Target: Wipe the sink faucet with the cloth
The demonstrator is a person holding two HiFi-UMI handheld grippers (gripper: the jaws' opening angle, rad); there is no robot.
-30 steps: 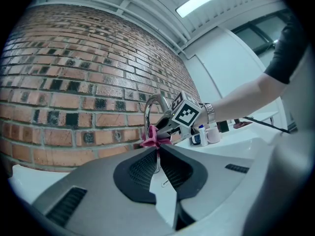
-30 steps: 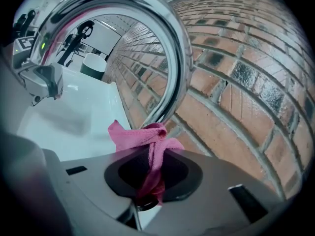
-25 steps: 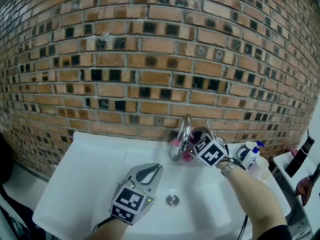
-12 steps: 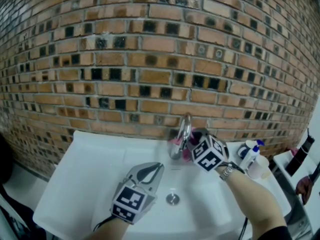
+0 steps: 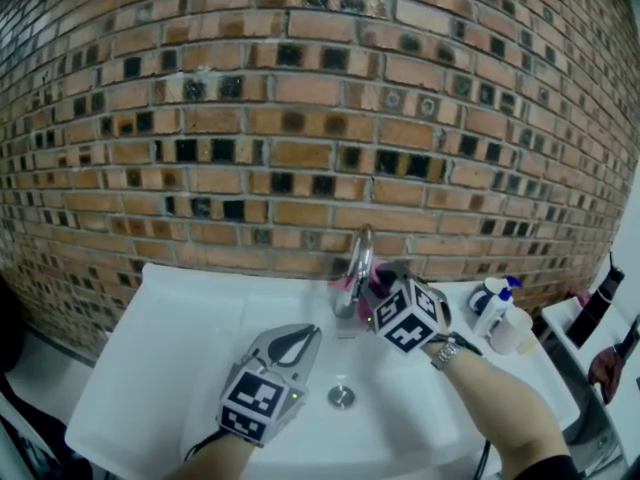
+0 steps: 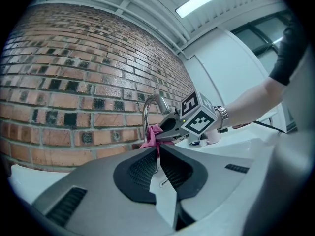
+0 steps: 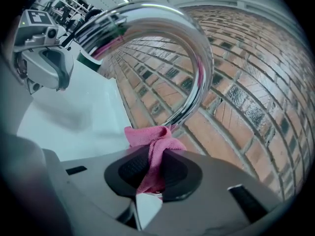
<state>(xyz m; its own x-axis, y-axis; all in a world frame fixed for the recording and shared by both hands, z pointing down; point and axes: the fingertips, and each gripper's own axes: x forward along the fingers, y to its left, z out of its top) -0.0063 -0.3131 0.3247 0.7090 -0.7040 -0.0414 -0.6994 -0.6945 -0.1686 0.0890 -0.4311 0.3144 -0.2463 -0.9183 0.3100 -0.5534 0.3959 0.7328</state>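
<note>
While clamped on the pink cloth with the fingers of the right gripper, held it bunched against the lower stem of the chrome faucet, just before the brick wall. Hovered the left gripper over the white sink, near the drain, with fingers pressed together on nothing, aimed at the faucet.

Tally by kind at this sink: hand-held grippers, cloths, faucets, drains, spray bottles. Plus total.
hand-held grippers: 2 (left hand-held gripper, right hand-held gripper)
pink cloth: 1, clamped in the right one's jaws
faucet: 1
drain: 1
spray bottle: 1
total: 6
</note>
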